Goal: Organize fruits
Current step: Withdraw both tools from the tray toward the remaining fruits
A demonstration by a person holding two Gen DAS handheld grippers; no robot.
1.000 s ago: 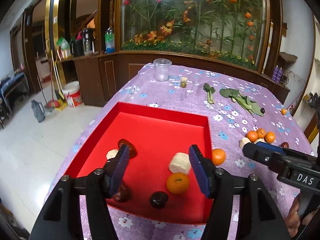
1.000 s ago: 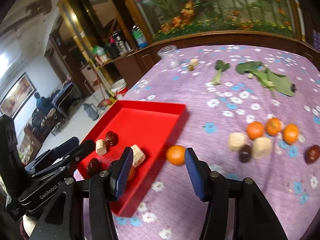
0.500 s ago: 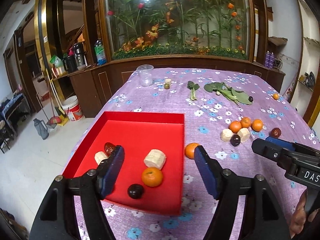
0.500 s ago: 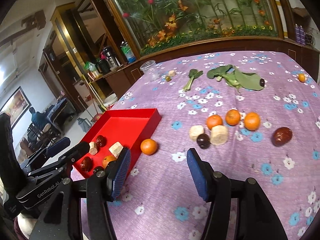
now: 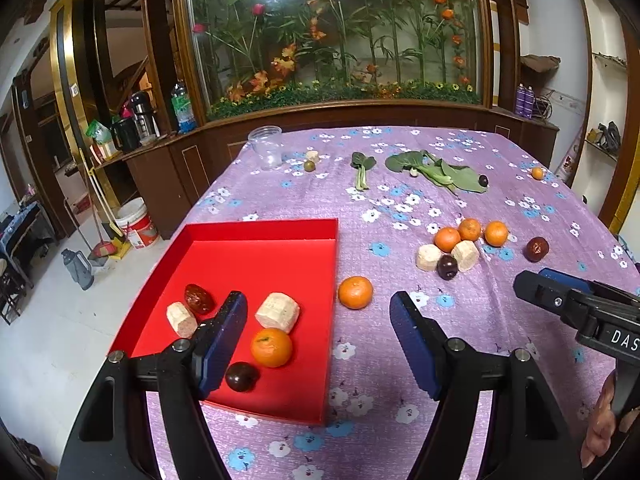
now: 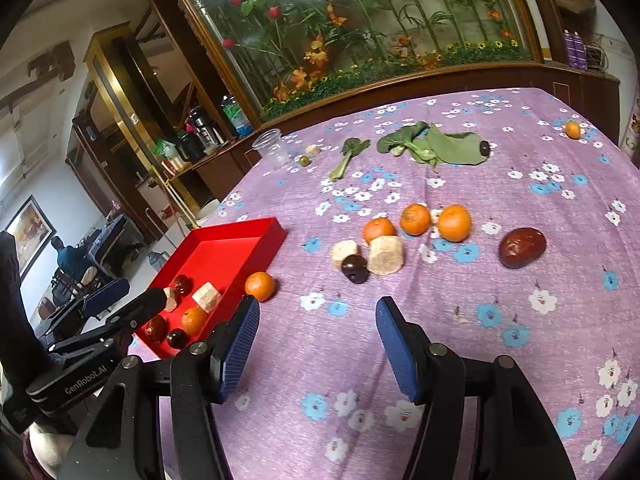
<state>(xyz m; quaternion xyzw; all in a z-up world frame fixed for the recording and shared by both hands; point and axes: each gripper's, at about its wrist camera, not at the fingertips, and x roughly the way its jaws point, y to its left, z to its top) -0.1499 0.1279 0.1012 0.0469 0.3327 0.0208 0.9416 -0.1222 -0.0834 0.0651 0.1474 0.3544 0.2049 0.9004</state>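
A red tray [image 5: 256, 236] [image 6: 240, 232] on the purple cloth holds an orange [image 5: 271, 347], two pale chunks, a red date and a dark plum [image 5: 241, 376]. One orange [image 5: 355, 292] [image 6: 260, 286] lies just right of the tray. A cluster of oranges, pale chunks and a plum [image 6: 355, 269] lies further right, with a red date [image 6: 522, 247] beside it. My left gripper [image 5: 318, 340] is open and empty above the tray's right edge. My right gripper [image 6: 316, 340] is open and empty, short of the cluster.
At the table's far side stand a clear plastic cup [image 5: 267, 153], leafy greens [image 5: 436, 168], a small green fruit and a small orange [image 5: 537, 173]. A wooden cabinet with a plant display stands behind. The floor drops off left of the table.
Both grippers have pulled back and swung right; the view has shifted from the tray toward the loose fruit on the cloth. Both stay open and empty.
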